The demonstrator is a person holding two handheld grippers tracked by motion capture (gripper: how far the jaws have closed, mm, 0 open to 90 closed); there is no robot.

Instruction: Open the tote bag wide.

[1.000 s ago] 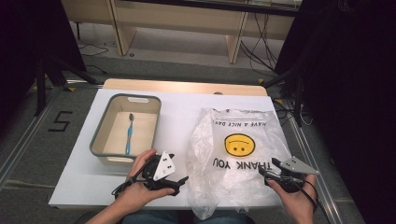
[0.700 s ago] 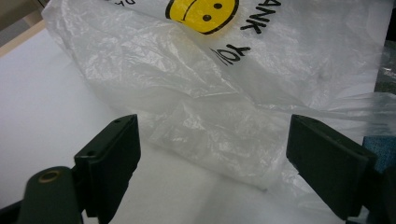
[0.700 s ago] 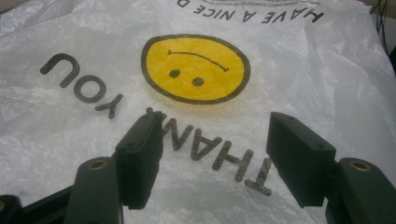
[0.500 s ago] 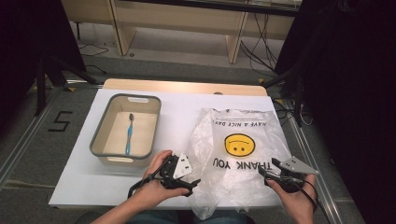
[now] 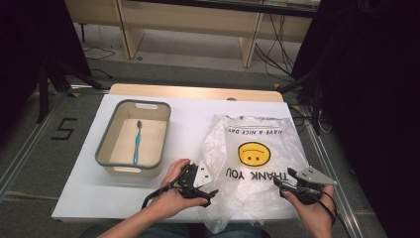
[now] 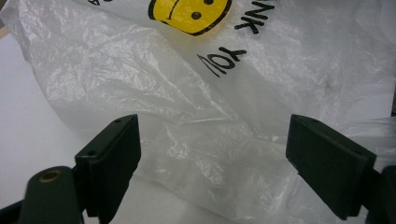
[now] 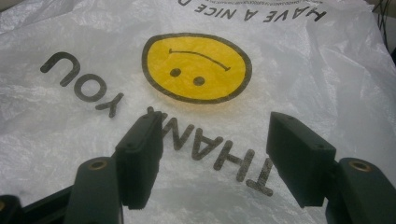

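1. a clear plastic bag [image 5: 255,158] printed with a yellow smiley face and the words "thank you" and "have a nice day" lies flat and crumpled on the right half of the white table [image 5: 193,119]; its near edge hangs a little over the table's front edge
2. the left gripper [image 5: 210,191] sits at the bag's near left corner, held in the person's left hand [image 5: 171,196]; in the left gripper view [image 6: 212,163] its two black jaws stand wide apart, released, with wrinkled film of the bag lying between and beyond them; nothing is pinched
3. the right gripper [image 5: 282,181] is at the bag's near right side, held in the right hand [image 5: 312,213]; in the right gripper view [image 7: 215,154] its jaws are likewise spread, hovering just above the "thank" lettering, grasping nothing; whether the tips touch the plastic cannot be told
4. the two grippers are well apart, one at each side of the bag's near end
5. a grey-rimmed beige bin [image 5: 106,144] stands on the left half of the table, apart from the bag; a blue toothbrush [image 5: 136,144] lies lengthwise inside it
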